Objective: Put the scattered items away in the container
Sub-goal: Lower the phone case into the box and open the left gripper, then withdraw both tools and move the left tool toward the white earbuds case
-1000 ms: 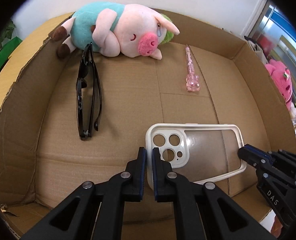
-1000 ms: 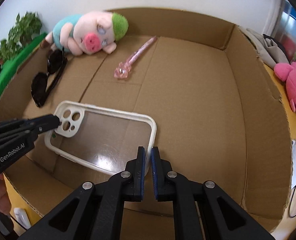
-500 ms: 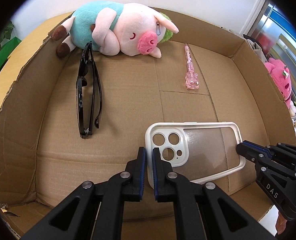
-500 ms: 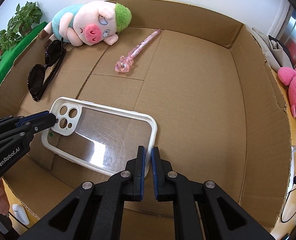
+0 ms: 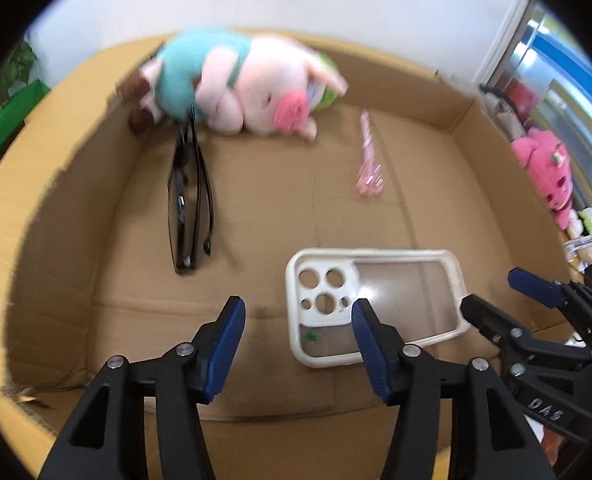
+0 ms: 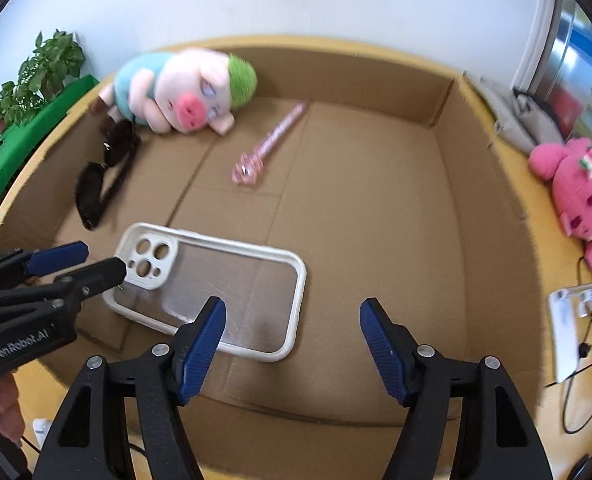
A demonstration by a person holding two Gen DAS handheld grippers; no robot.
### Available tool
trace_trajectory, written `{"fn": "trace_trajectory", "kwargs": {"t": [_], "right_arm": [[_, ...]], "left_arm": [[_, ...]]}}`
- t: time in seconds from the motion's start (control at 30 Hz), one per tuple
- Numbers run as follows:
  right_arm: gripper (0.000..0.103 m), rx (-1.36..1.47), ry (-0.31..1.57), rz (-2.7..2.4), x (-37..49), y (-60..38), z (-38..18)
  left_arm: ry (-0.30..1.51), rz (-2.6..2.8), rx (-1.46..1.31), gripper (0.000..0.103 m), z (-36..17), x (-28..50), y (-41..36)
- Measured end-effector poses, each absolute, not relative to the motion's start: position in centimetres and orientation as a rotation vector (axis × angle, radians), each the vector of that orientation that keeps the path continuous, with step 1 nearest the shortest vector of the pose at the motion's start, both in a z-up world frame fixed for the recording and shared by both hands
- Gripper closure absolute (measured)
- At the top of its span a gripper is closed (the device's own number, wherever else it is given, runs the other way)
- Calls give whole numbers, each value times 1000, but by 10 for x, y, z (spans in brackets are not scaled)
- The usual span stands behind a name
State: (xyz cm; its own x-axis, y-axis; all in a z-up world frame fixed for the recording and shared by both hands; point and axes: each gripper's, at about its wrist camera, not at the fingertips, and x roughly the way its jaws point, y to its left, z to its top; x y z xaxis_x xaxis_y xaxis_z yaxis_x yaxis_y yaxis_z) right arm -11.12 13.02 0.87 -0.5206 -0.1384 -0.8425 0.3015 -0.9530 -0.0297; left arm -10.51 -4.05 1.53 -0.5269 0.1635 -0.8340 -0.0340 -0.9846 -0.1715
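A white-rimmed clear phone case (image 5: 376,300) lies flat on the floor of the open cardboard box (image 5: 96,240); it also shows in the right wrist view (image 6: 212,284). My left gripper (image 5: 296,312) is open and empty just above the case's near left corner. My right gripper (image 6: 292,316) is open and empty over its other end, and shows at the right of the left wrist view (image 5: 496,296). A pig plush (image 5: 252,84), black sunglasses (image 5: 188,196) and a pink wand (image 5: 368,156) lie in the box.
A pink plush (image 6: 576,196) lies outside the box on the right, near cables and a white stand (image 6: 576,320). A green plant (image 6: 36,76) stands at the far left. The box walls (image 6: 488,184) rise on all sides.
Both grippers have opened and let go of the phone case, which now lies flat on the box floor. Both have pulled back a little.
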Motion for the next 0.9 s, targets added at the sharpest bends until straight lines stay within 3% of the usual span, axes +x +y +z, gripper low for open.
{"fn": "trace_trajectory", "kwargs": {"t": [0.17, 0.47, 0.9], "right_arm": [[15, 1283, 237, -2611, -85, 136, 32], [15, 1209, 240, -2633, -26, 150, 52], [9, 1145, 179, -2516, 36, 140, 53]], "left_arm": [[-210, 2728, -1292, 48, 54, -84, -37], [-115, 2836, -986, 43, 104, -12, -25], [-187, 2857, -1149, 38, 79, 90, -78]]}}
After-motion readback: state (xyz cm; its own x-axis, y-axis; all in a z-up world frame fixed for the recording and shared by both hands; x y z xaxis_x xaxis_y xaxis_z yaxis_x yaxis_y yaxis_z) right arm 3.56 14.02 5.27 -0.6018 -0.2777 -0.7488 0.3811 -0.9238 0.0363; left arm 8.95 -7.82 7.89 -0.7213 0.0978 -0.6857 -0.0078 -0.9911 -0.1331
